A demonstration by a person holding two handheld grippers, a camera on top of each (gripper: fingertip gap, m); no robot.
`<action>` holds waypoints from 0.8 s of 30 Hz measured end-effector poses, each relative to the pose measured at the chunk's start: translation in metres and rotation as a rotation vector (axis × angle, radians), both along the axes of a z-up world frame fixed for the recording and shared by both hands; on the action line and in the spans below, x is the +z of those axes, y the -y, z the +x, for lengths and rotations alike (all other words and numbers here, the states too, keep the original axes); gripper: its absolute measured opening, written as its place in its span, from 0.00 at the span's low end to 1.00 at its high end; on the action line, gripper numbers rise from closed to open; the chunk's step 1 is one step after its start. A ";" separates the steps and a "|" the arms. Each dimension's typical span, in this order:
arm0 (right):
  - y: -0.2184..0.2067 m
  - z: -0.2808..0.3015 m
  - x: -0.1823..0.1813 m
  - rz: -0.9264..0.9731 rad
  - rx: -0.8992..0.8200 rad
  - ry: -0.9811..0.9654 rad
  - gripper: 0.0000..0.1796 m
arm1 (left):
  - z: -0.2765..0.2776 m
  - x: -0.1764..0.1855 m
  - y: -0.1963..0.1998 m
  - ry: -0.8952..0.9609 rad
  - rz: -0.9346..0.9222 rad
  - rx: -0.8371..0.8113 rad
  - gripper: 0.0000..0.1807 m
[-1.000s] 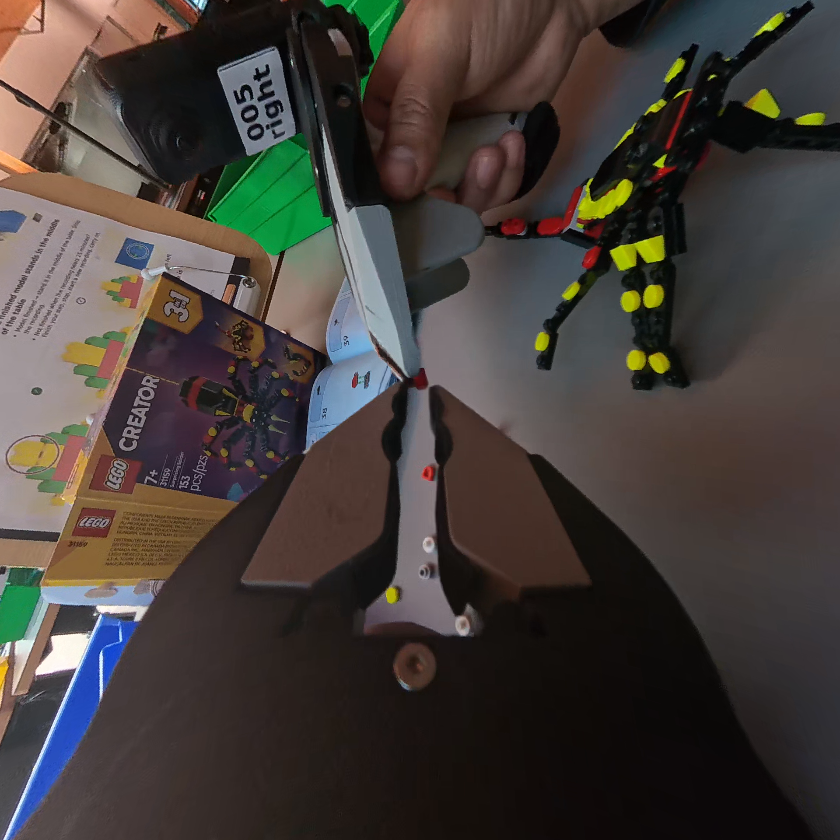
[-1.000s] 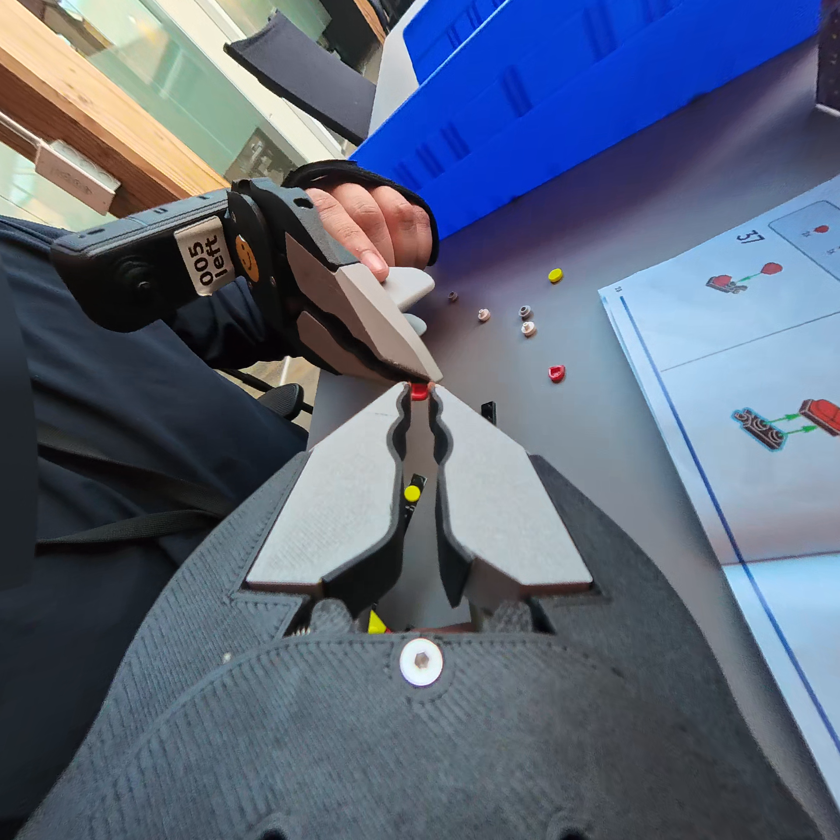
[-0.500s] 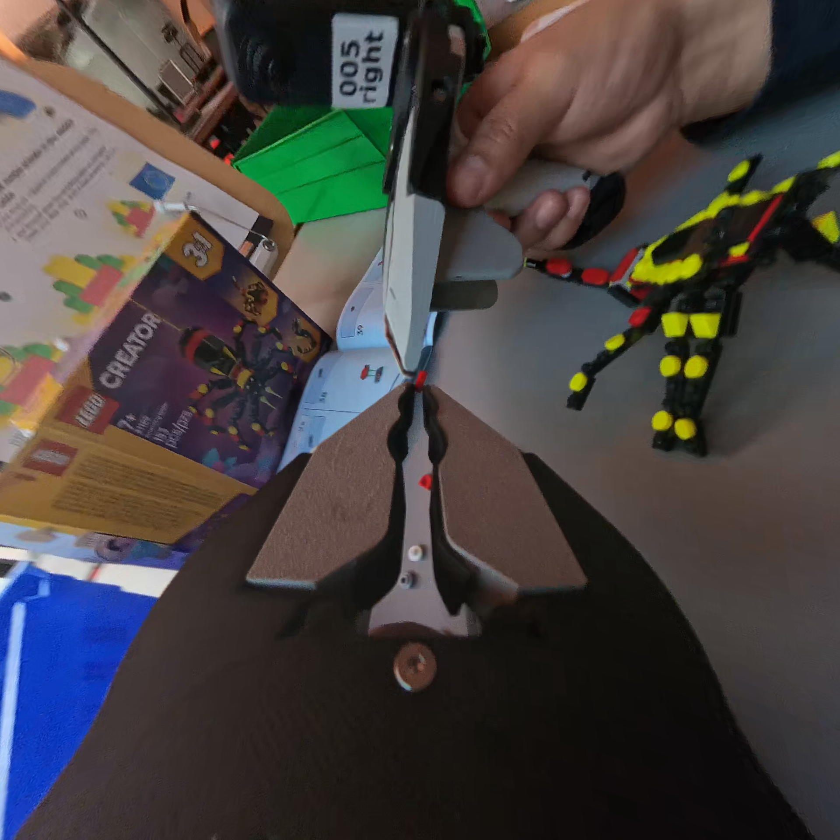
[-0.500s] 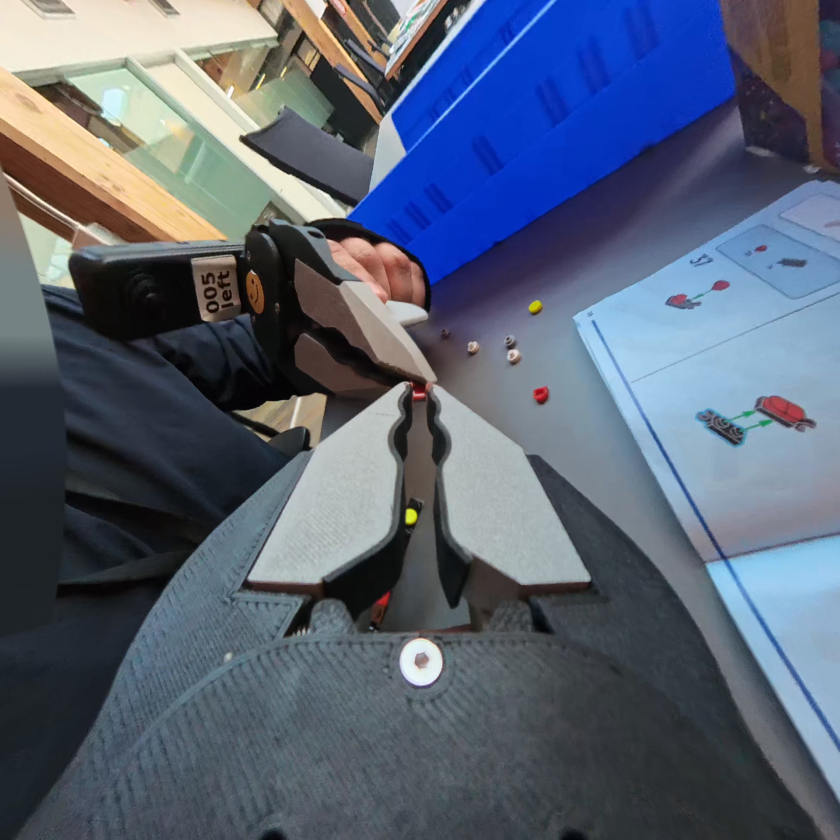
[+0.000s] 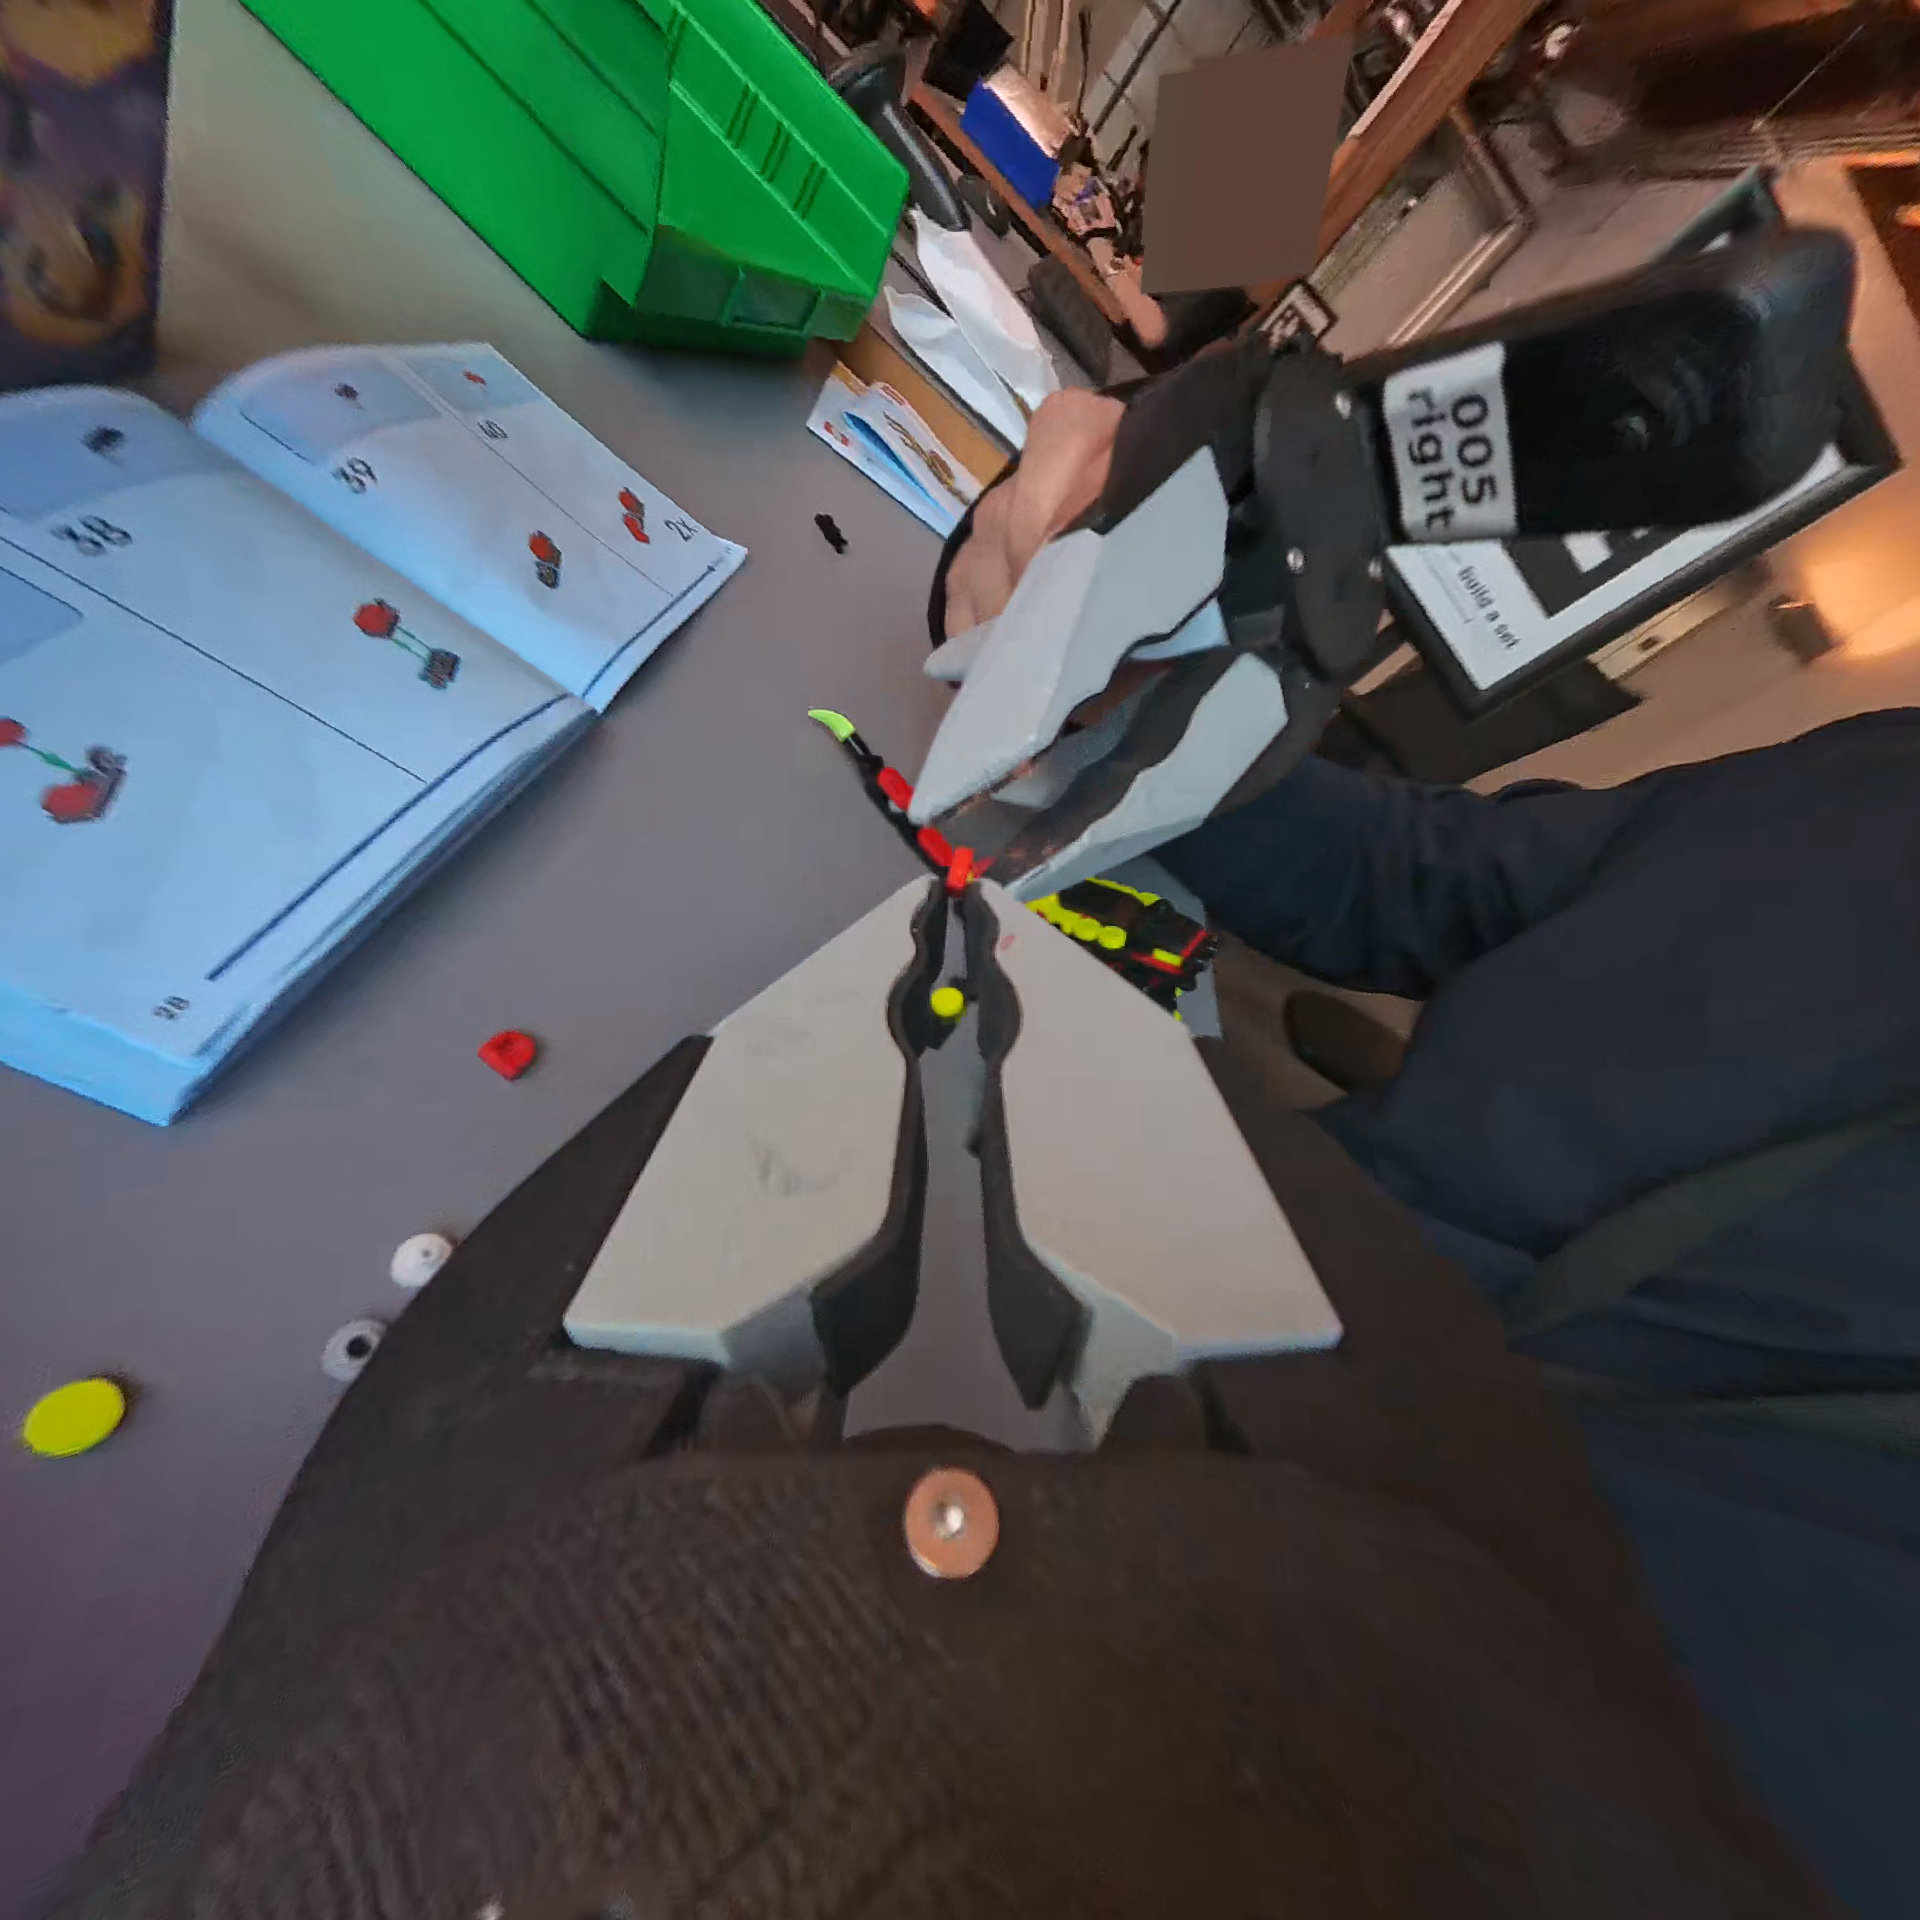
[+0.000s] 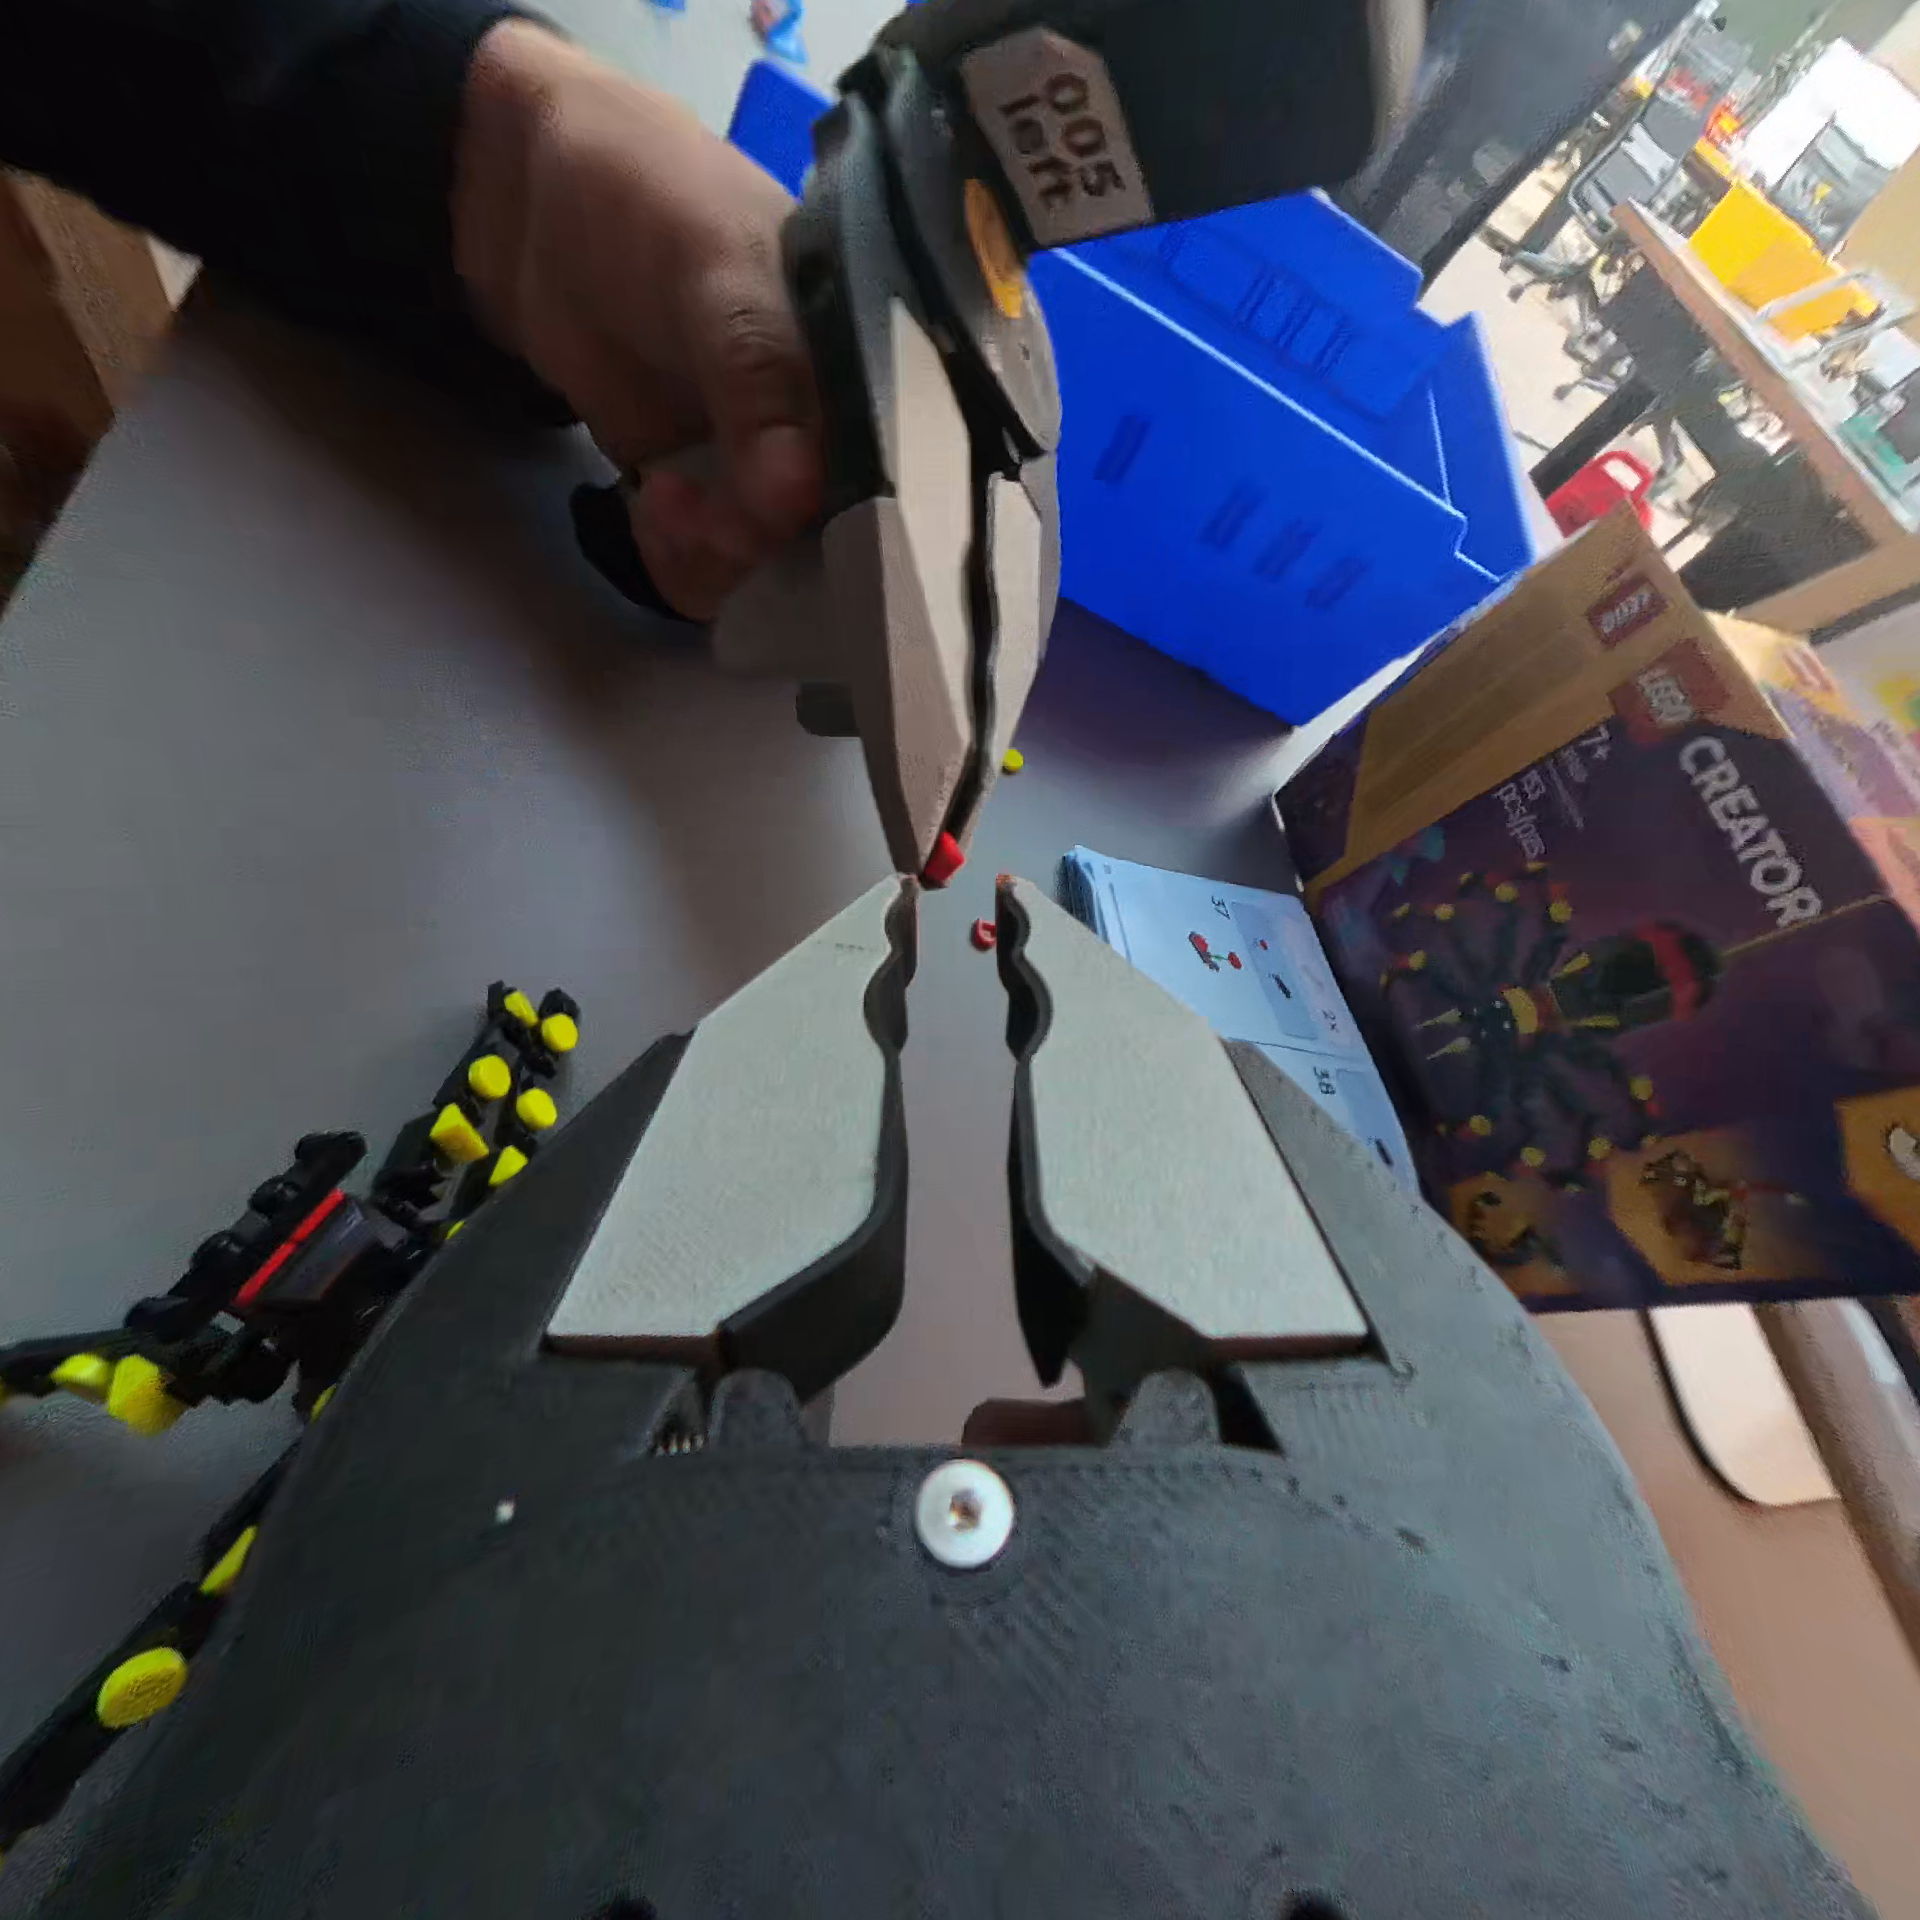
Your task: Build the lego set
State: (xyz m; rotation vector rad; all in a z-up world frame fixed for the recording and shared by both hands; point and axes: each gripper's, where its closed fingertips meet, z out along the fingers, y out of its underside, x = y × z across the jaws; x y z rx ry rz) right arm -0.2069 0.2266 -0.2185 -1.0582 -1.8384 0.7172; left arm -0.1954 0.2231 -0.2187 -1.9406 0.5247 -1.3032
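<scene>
My left gripper is shut on a small red piece at its fingertips; the right wrist view shows it coming down from above with the red piece pinched at the tip. My right gripper is open and empty, its tips just below that piece. In the left wrist view it faces my left gripper tip to tip, jaws apart. The black, yellow and red spider model lies on the grey table, just behind the tips in the left wrist view. One of its legs, with a lime claw, reaches out.
An open instruction booklet lies left, with a loose red piece, two white round pieces and a yellow round piece near it. A green bin, a blue bin and the set's box stand around. The grippers are tip to tip, or close to it.
My right gripper has opened and let go of the red piece, which stays in my left gripper. Both grippers have swung round, so the views now face other sides of the table.
</scene>
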 end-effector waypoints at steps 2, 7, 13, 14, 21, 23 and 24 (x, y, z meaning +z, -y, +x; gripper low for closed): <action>0.004 0.000 -0.003 0.073 0.013 0.010 0.09 | 0.002 -0.003 0.003 0.023 -0.044 -0.030 0.00; 0.017 0.004 -0.008 0.183 0.085 0.022 0.07 | 0.009 -0.006 0.015 0.059 -0.105 -0.122 0.00; 0.029 0.012 -0.014 0.247 0.156 0.044 0.03 | 0.015 -0.011 0.027 0.076 -0.152 -0.216 0.00; 0.029 0.012 -0.013 0.251 0.157 0.037 0.02 | 0.015 -0.010 0.027 0.085 -0.156 -0.217 0.00; 0.001 0.017 -0.034 0.044 0.068 0.159 0.02 | 0.004 -0.015 0.016 -0.037 -0.074 -0.154 0.00; -0.008 0.022 -0.047 -0.068 0.062 0.228 0.02 | -0.002 -0.014 0.012 -0.094 -0.020 -0.120 0.01; -0.010 0.023 -0.052 -0.125 0.073 0.263 0.02 | -0.005 -0.016 0.010 -0.138 -0.003 -0.106 0.02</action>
